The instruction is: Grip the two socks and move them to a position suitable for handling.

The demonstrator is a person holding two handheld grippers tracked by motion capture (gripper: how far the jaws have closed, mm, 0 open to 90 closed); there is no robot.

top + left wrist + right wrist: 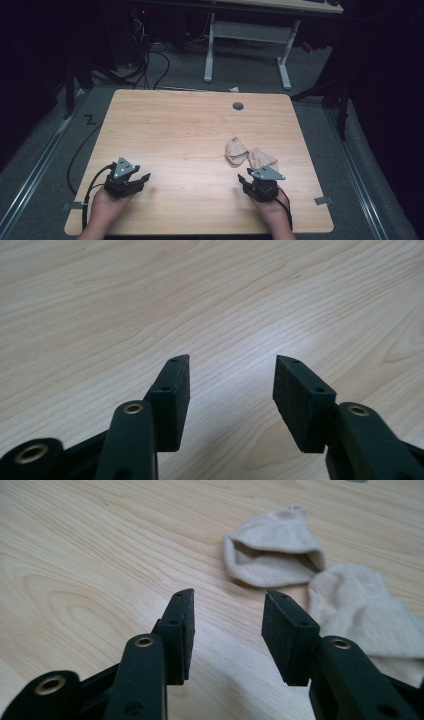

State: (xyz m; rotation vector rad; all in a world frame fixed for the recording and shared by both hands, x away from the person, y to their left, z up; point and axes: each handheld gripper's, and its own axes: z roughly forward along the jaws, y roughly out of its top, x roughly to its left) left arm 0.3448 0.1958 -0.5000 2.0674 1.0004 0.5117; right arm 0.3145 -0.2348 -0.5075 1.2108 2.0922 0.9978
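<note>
**Two open grippers at the near edge, beige socks by the right one**

A light wooden table [190, 135] with rounded corners takes up the middle of the high view, standing on grey carpet. Beyond its far edge stands a white desk frame [247, 42], with dark cables trailing over the floor to its left. A small grey round cap [238, 106] sits in the tabletop near the far edge.

The person's left hand holds the left gripper [141, 179] low over the near left part of the table. In the left gripper view its jaws stand well apart, with bare wood grain between them.

The right gripper [243, 178] is held at the near right. Its jaws are also apart and grip nothing, as the right gripper view shows.

Two beige socks [248, 154] lie flat on the right half of the table, just beyond the right gripper. They touch each other side by side. In the right gripper view the farther sock [272, 555] shows its open cuff, and the nearer sock [360, 612] lies just right of the right-hand jaw.
</note>
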